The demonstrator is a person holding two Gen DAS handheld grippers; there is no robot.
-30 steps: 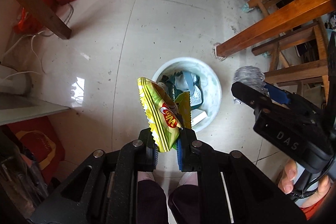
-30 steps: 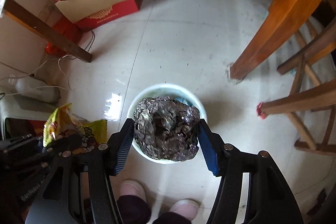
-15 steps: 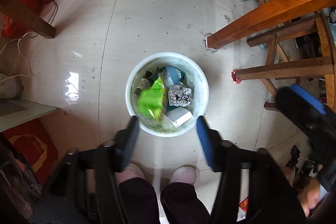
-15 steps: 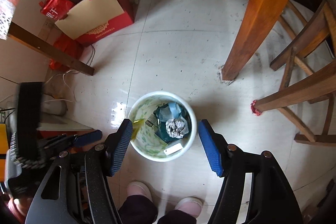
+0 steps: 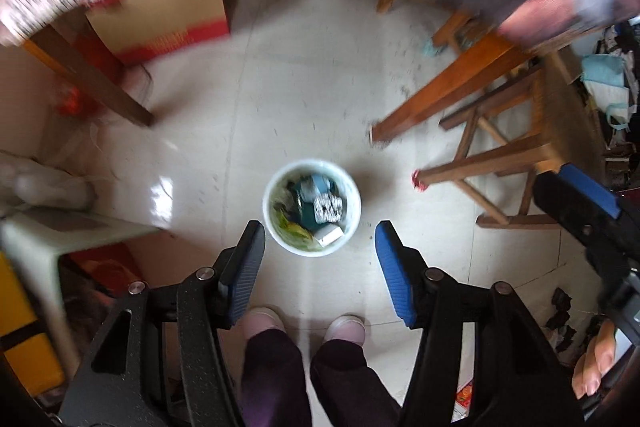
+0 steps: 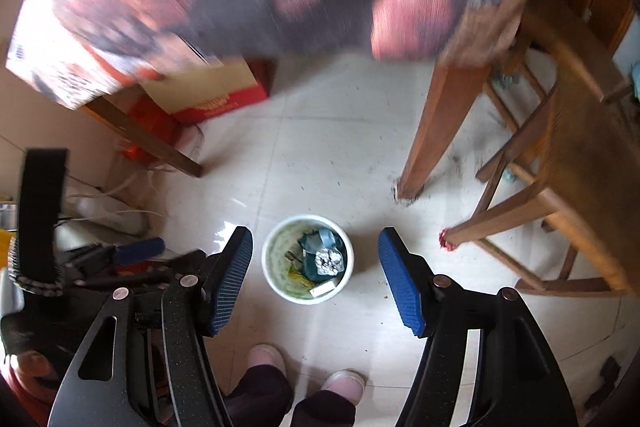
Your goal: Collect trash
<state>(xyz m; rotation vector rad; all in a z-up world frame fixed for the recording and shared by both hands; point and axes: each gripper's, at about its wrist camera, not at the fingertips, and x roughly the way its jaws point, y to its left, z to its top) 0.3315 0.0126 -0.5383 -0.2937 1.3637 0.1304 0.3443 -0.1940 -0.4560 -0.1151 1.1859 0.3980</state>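
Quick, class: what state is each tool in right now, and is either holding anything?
Left tool: open, holding nothing; its jaws have just been opening.
Right tool: open, holding nothing.

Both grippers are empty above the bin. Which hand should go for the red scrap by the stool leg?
Right, probably. The red scrap lies right of the bin, on the right gripper's side; the left gripper sits farther left. The left jaws have just been opening; both pairs stand open, empty.
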